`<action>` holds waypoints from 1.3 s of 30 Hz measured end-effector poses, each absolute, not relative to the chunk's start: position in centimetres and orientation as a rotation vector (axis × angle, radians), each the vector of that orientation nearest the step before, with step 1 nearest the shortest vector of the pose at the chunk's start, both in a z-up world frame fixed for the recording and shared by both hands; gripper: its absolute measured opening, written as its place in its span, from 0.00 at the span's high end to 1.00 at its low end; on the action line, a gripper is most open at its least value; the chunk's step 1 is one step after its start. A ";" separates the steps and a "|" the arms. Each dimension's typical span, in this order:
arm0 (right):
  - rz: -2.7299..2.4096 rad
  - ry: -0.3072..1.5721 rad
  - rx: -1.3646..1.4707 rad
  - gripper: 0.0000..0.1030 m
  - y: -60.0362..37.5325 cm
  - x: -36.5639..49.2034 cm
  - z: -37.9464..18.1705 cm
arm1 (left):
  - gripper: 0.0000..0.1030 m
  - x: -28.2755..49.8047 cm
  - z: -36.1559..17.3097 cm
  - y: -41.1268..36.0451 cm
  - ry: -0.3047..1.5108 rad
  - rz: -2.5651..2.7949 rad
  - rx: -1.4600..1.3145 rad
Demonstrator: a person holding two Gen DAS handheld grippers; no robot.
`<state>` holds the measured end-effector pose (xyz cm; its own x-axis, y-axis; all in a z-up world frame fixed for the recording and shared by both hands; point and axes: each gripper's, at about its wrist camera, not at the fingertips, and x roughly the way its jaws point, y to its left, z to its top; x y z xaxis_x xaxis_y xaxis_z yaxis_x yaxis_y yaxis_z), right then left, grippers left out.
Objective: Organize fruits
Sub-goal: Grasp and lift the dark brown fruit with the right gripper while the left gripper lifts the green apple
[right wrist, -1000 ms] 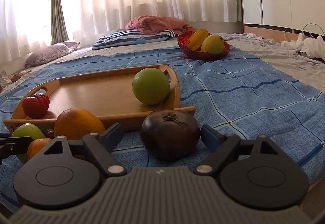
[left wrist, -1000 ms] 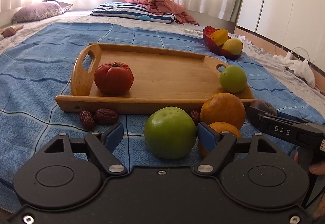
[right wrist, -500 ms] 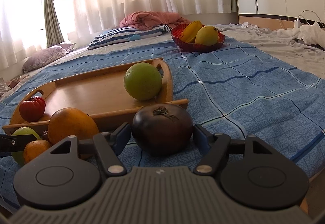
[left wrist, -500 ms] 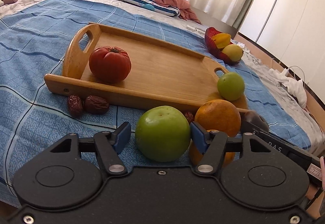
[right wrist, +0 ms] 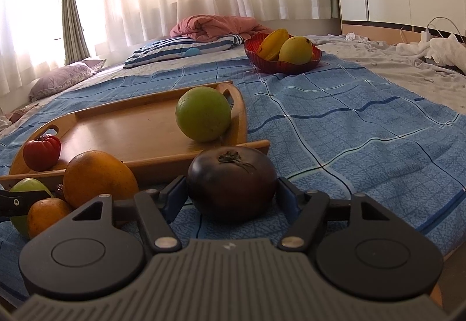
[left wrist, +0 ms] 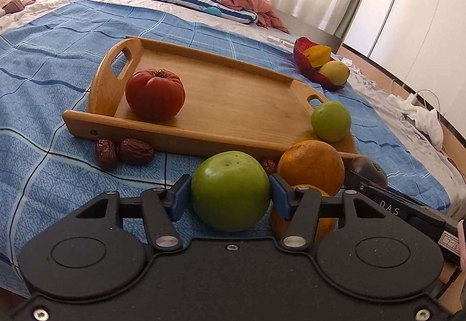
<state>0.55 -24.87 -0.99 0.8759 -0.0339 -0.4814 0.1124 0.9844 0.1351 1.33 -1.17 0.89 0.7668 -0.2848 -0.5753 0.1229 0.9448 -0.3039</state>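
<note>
The left gripper (left wrist: 230, 195) is closing, its blue pads against the sides of a green apple (left wrist: 230, 190) that sits on the blue checked bedspread (left wrist: 52, 64) just in front of the wooden tray (left wrist: 233, 105). The right gripper (right wrist: 231, 195) clamps a dark purple tomato (right wrist: 231, 179) on the same cloth beside the tray's near corner. On the tray sit a red tomato (left wrist: 155, 93) and a smaller green fruit (left wrist: 331, 121).
</note>
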 end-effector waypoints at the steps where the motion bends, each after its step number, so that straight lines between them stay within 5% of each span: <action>1: -0.076 0.499 0.161 0.31 -24.9 0.6 -1.0 | 0.46 1.3 0.9 -1.3 0.658 -0.220 -0.240; 39: -0.022 0.355 0.154 0.36 -24.9 1.0 4.2 | 0.46 2.7 7.9 1.4 0.453 -0.099 -0.114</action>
<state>0.99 -24.94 4.19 0.9375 0.0055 -0.3481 0.0487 0.9880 0.1467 2.71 1.39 7.87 0.8945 -0.1202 -0.4307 0.0696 0.9889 -0.1313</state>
